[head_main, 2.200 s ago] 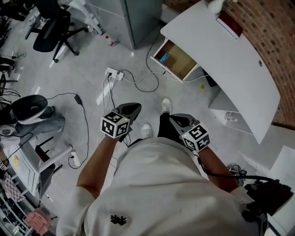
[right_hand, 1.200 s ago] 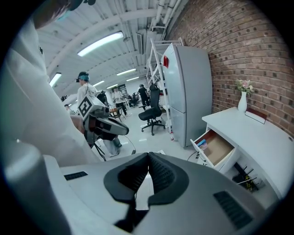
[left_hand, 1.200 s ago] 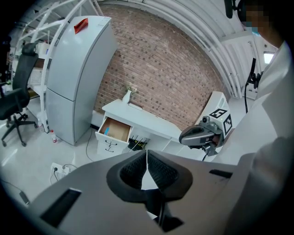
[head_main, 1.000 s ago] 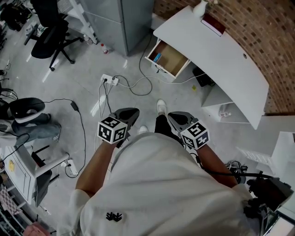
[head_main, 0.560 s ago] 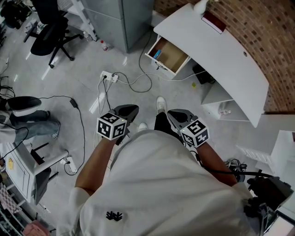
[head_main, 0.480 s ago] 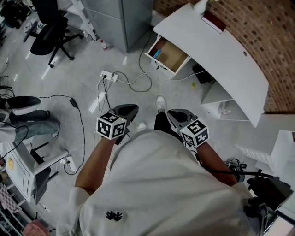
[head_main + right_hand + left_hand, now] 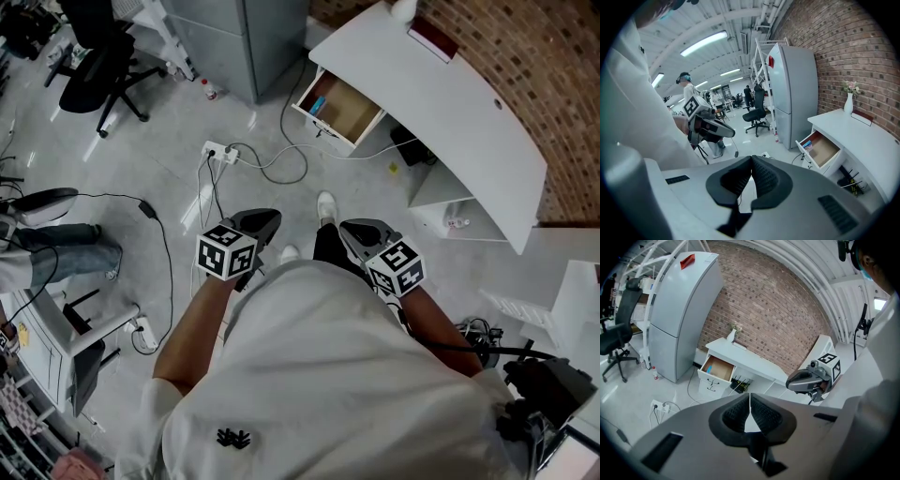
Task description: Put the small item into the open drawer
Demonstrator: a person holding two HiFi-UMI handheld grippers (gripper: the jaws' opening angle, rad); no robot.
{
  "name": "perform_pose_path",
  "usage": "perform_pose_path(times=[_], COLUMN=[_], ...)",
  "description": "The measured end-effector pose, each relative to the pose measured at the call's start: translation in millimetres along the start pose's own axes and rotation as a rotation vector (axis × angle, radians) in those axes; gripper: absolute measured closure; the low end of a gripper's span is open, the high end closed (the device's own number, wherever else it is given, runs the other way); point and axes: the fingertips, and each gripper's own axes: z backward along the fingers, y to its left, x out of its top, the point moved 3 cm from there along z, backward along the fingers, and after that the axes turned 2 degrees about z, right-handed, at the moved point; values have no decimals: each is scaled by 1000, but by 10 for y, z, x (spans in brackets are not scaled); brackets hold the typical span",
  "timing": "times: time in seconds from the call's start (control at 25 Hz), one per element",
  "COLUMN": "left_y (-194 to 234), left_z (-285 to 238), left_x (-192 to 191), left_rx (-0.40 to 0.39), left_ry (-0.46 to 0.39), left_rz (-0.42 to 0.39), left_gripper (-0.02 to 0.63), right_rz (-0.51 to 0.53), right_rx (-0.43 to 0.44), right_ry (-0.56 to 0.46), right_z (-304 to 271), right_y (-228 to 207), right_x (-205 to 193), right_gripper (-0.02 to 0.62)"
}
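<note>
stands on the grey floor point(image 7: 169, 159) well back from the white worktop point(image 7: 441, 103), holding the left gripper point(image 7: 750, 399) and right gripper point(image 7: 751, 161) side by side, pointing downward. presses the fingers of each together, pinching nothing. faces the open drawer point(image 7: 354, 112), pulled out under the worktop's left end, with a small blue item point(image 7: 317, 103) lying inside by the drawer's front edge.

The open drawer point(image 7: 349, 111) juts from the desk point(image 7: 450, 112), with the fridge point(image 7: 258, 42) at its left.
</note>
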Motion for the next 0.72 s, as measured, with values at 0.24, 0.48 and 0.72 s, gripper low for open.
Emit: perform_pose_path(times=[0.24, 0.48, 0.72], left_y=[18, -7, -19], left_z=[-44, -157, -274], left_x=[-10, 9, 66], left_rx=[-9, -19, -33], left_ry=[11, 27, 45], left_rz=[-7, -11, -25], left_gripper=[577, 577, 577], right_rz=[-4, -16, -35], right_rx=[-6, -13, -25], right_ry=[2, 1, 1], right_z=[-10, 38, 68], right_y=[-2, -79, -163], right_x=[-30, -66, -103], right_gripper=[566, 566, 566])
